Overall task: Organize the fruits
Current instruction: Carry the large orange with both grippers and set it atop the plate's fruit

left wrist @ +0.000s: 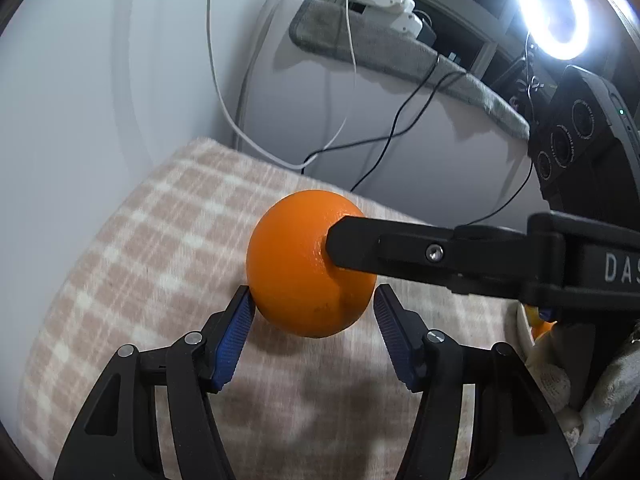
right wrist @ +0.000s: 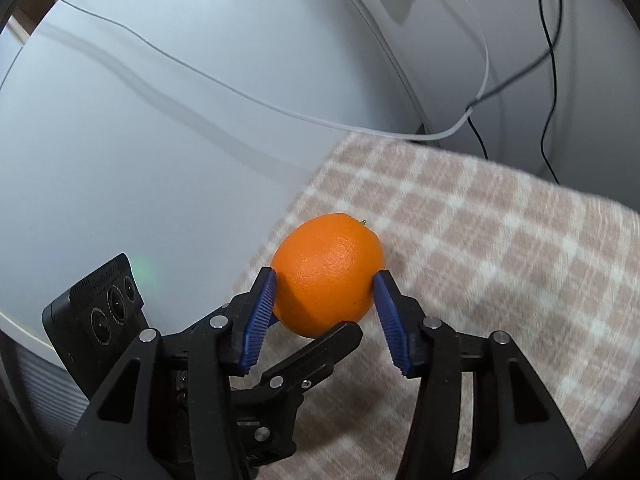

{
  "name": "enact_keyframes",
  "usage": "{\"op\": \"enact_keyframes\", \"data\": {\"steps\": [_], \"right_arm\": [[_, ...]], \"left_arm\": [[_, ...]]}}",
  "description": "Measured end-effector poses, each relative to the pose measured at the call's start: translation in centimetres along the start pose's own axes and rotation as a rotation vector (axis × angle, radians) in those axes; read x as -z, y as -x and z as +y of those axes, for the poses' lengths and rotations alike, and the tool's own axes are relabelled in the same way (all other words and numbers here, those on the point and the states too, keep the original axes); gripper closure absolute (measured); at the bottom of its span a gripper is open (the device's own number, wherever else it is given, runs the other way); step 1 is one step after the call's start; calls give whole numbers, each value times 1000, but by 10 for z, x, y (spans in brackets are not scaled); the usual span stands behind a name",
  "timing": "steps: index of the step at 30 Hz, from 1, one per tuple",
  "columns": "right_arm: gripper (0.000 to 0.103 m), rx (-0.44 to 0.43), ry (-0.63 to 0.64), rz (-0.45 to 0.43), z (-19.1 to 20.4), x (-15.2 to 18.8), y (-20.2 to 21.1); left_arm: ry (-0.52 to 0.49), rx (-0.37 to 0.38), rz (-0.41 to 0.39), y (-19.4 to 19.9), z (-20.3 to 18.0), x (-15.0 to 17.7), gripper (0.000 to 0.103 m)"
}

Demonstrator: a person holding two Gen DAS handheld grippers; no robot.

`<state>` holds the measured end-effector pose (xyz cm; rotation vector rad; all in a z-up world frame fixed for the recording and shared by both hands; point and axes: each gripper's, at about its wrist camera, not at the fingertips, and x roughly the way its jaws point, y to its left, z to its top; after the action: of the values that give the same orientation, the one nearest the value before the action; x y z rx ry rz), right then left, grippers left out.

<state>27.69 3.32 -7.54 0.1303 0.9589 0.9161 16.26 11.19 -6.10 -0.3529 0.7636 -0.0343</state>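
An orange point(left wrist: 308, 264) is held in the air above a pink checked cloth point(left wrist: 160, 240). In the right wrist view my right gripper point(right wrist: 325, 286) is shut on the orange point(right wrist: 326, 272), both blue pads pressing its sides. In the left wrist view my left gripper point(left wrist: 314, 300) is open around the orange's lower part; the left pad touches it and the right pad stands just clear. A black finger of the right gripper point(left wrist: 400, 250) presses on the orange from the right. The left gripper's finger point(right wrist: 320, 348) shows below the orange in the right wrist view.
A white round tabletop point(right wrist: 140, 160) lies under the cloth point(right wrist: 500, 260). White and black cables point(left wrist: 360, 140) hang at the back. A lit ring light point(left wrist: 554, 20) stands at the upper right. A white dish with more orange fruit point(left wrist: 538, 326) sits at the right edge.
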Motion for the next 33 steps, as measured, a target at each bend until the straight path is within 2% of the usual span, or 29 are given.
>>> {"op": "enact_keyframes", "data": {"steps": [4,12,19,33], "right_arm": [[50,9,22,11,5,13,1],[50,20,36,-20,9,33,24],[50,52,38,-83,7,55,76],[50,134,-28,-207,-46,82,185]], "left_arm": [[-13,-28,-6,6,-8,8,42],[-46,-14,-19,23,-30,16,42],[-102,30,-32,31,-71,21,42],[-215,150,-8,11,-179,21,42]]}}
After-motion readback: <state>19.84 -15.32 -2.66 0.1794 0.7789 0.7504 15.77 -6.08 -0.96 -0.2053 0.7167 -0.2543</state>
